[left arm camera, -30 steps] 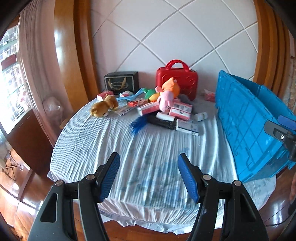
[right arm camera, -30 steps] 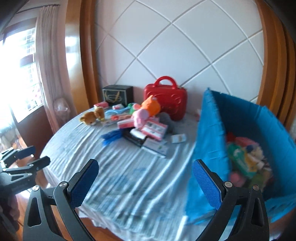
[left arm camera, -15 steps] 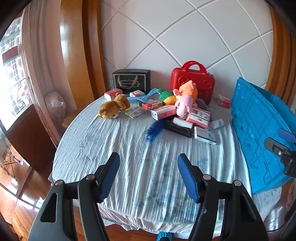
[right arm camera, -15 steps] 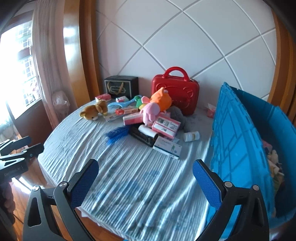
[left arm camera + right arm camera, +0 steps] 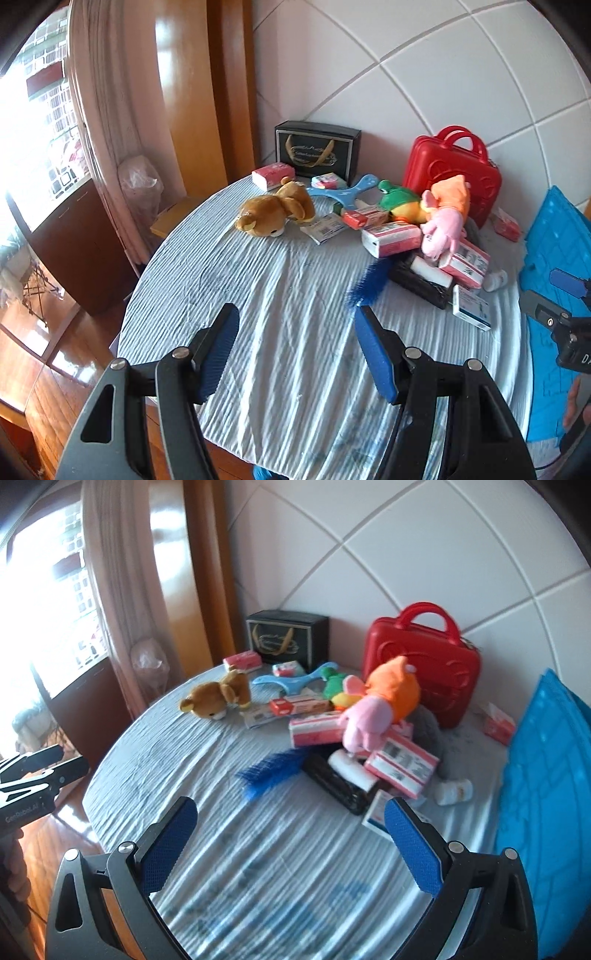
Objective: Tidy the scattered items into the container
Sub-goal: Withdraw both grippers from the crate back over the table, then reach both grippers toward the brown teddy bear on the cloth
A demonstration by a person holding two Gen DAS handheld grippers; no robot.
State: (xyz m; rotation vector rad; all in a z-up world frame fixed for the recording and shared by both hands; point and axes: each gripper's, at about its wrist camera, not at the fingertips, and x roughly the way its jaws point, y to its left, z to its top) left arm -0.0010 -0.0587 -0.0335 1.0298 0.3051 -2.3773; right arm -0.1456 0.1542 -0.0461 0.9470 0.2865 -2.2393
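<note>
A heap of items lies on the round table: a brown teddy bear (image 5: 275, 214) (image 5: 218, 696), a pink and orange plush (image 5: 445, 214) (image 5: 376, 709), a blue brush (image 5: 369, 284) (image 5: 273, 771), pink-and-white boxes (image 5: 400, 764) and a small white bottle (image 5: 454, 790). The blue container (image 5: 557, 295) (image 5: 546, 812) stands at the right edge. My left gripper (image 5: 295, 347) hovers open over bare cloth near the table's front, empty. My right gripper (image 5: 290, 834) is open too, empty, just short of the brush and boxes.
A red case (image 5: 452, 170) (image 5: 421, 664) and a black gift box (image 5: 317, 147) (image 5: 288, 637) stand at the back against the white wall. A curtain (image 5: 107, 110) and window are at the left. The striped cloth (image 5: 258, 280) hangs over the table edge.
Both grippers have swung left and nearer to the heap; the items look larger and the blue container has slid to the right edge of both views. Both stay open.
</note>
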